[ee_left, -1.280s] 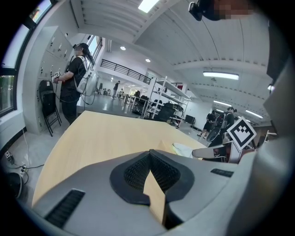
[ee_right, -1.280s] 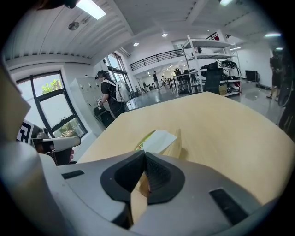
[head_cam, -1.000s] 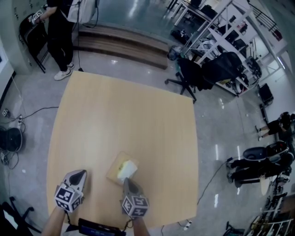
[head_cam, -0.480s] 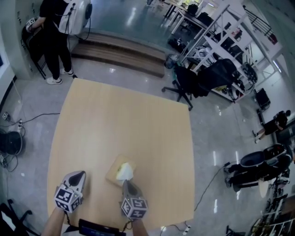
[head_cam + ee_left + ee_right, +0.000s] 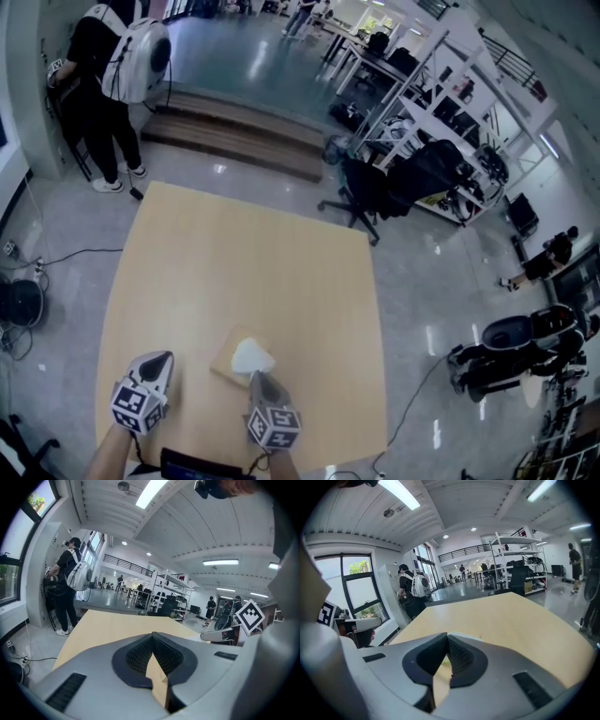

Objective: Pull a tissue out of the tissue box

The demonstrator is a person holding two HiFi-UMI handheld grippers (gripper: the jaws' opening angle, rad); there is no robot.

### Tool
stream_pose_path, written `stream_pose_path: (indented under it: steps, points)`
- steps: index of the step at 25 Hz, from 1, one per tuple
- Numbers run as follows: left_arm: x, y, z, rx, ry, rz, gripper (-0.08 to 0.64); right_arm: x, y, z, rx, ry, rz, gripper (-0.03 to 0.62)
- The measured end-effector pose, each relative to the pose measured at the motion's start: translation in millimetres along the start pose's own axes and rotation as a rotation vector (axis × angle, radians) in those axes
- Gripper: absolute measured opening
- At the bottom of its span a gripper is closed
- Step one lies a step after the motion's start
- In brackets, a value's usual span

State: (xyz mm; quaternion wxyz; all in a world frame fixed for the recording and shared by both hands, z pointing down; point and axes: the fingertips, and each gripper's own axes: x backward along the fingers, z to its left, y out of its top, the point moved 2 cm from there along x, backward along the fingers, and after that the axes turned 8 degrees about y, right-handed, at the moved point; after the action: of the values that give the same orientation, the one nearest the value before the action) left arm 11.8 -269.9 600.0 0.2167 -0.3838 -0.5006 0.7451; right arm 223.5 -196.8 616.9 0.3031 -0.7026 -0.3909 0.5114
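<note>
A flat tan tissue box (image 5: 223, 360) lies near the front of the light wooden table (image 5: 244, 253). A white tissue (image 5: 251, 356) bulges up from its top. My right gripper (image 5: 255, 376) is just behind the box, its tips at the tissue's near end and shut on it. In the right gripper view the right gripper (image 5: 447, 637) has its pads meeting at the tips, and a yellowish scrap shows through the slit. My left gripper (image 5: 163, 357) hovers to the left of the box, apart from it. In its own view the left gripper (image 5: 153, 637) is shut and holds nothing.
A person with a white backpack (image 5: 108, 70) stands beyond the table's far left corner. A black office chair (image 5: 370, 183) and metal shelves (image 5: 441, 103) stand past the far right corner. A dark device (image 5: 192, 464) sits at the table's near edge.
Both grippers have risen a little. The tissue now stands rounder and whiter over the box, hiding the yellow opening seen before. The head view has tilted further out.
</note>
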Motion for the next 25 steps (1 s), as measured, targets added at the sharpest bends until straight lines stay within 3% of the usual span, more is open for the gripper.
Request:
stream_pose_path:
  steps: [25]
  points:
    - [39, 86, -20, -0.084, -0.016, -0.237, 0.008, 67, 93, 47, 0.126, 0.039, -0.298, 0.002]
